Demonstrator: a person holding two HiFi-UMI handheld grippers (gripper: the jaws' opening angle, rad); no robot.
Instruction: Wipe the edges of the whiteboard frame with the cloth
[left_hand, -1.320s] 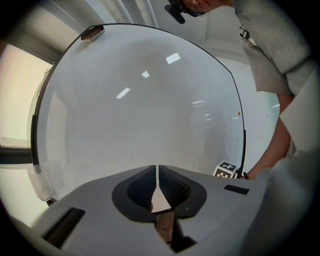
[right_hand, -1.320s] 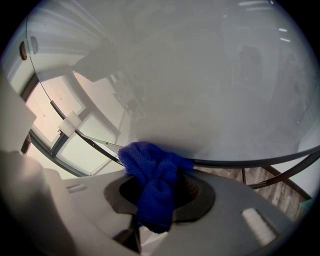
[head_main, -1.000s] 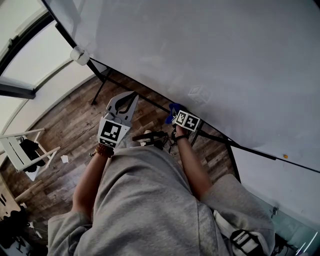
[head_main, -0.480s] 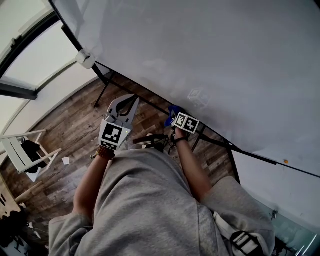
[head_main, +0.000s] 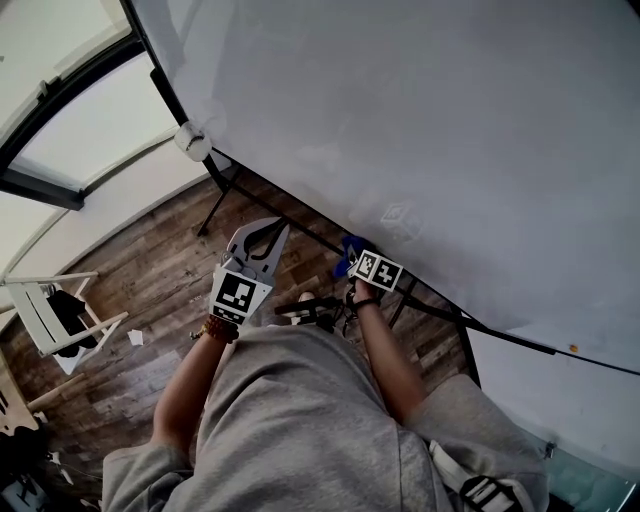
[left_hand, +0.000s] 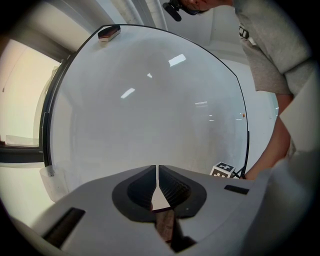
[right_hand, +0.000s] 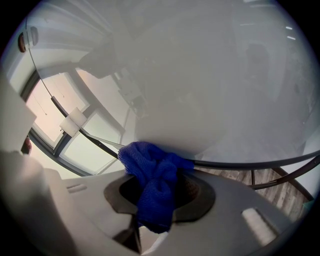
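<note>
wiping looks under way, not done: blue cloth (right_hand: 150, 160) is on the bottom frame edge (right_hand: 240, 162) of the whiteboard (head_main: 420, 120), somewhere along its left half. no frame shows which stretches are already clean, so i can't say how much is left. my guess is the rest of the bottom run plus the side and top edges.

your right gripper (right_hand: 160, 197) is clamped on the cloth. jaws are nearly together w/ the bunched fabric filling the gap, and a wad spills out past the tips. that wad looks pressed against the black frame line right where it meets the white surface. head view agrees: blue lump at the lower edge, marker cube just behind it.

your left gripper (left_hand: 158, 186) is clenched, tips meeting, nothing between them. it hangs near the board's lower edge, to the left of the right one, facing the surface but not touching it as far as i can tell.

further out: white corner piece (head_main: 192, 140) on the frame at lower left, and an eraser (left_hand: 108, 33) sits at the board's far edge in the left gripper view. black stand legs (head_main: 215, 200) run down to the wood floor (head_main: 150, 260), and a white chair (head_main: 55, 310) is well apart at left.
</note>
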